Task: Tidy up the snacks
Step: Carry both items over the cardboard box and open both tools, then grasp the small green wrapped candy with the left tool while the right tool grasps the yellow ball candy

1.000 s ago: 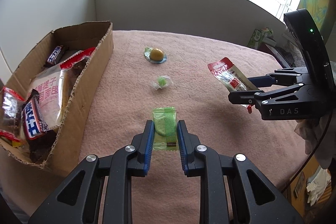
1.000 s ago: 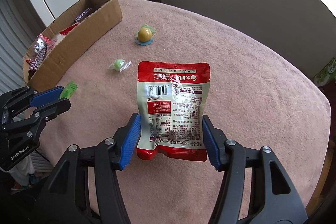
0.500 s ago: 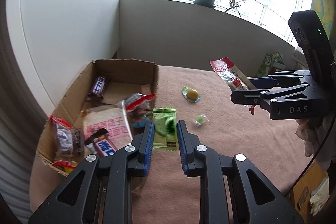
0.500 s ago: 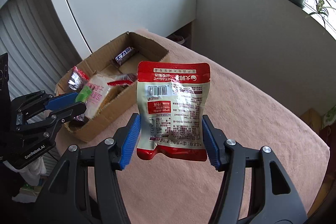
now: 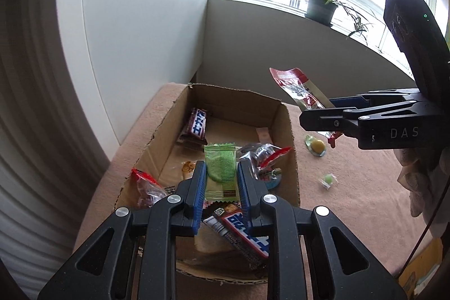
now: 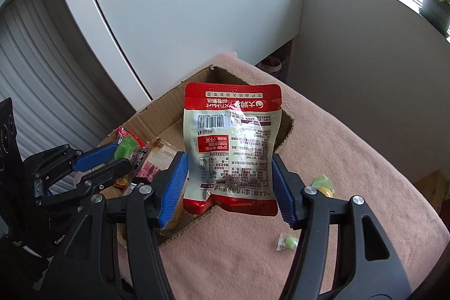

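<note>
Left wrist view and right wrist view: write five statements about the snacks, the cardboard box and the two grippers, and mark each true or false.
1. The left gripper clamps a flat green wrapped snack packet above the open brown cardboard box. True.
2. The right gripper has a red and white printed snack pouch between its jaws. True; the jaws are opening slightly.
3. The box is empty. False; it holds several wrapped snacks, among them a dark bar with blue and white lettering.
4. No snacks remain on the pink cloth-covered table. False; a yellow sweet on a green wrapper and a small green wrapped sweet lie on it.
5. The pouch's barcode side faces the right wrist camera. True.
</note>
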### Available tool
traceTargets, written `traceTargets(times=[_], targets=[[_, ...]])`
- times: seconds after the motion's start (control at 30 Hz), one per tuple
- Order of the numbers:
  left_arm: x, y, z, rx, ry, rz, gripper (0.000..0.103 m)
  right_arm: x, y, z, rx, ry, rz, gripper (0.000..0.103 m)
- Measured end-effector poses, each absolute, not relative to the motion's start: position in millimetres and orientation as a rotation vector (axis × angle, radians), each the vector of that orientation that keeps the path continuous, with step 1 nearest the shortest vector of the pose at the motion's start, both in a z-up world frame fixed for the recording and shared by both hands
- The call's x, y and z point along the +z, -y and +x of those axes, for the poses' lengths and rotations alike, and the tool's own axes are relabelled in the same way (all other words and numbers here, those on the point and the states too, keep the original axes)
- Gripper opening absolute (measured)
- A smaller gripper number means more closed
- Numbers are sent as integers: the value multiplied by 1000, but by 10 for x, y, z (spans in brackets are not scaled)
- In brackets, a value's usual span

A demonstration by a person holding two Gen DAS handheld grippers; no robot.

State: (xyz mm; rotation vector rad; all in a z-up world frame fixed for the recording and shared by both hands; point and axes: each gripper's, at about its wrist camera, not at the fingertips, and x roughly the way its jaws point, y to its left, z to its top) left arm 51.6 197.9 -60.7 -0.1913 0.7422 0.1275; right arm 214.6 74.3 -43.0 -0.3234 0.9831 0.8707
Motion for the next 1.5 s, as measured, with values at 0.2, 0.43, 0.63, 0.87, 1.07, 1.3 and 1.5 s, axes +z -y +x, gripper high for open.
traceTargets(times=[0.2,0.43,0.63,0.87,1.07,1.3,1.5], targets=[[-638,-2097,530,139,-748,-210,22,-428,-837,2172,881,-986,-307,72],[-629,-2154,519,164,-744,-221,61,-293,-811,2188,859,-933,-282,92],[-583,-2124,472,164,-728,-218,62,-269,-709,2210,835,-929,-286,92],[-542,-1997,468,135,-720,-219,62,-237,-412,2237,806,-927,-298,92],[-510,-1718,495,80,-712,-203,62,-235,-52,2400,748,-934,-310,92],[-513,-1271,623,-6,-715,-190,62,-332,310,2635,709,-988,-298,92],[-592,-905,775,-74,-738,-183,60,-475,468,2750,726,-1032,-283,92]])
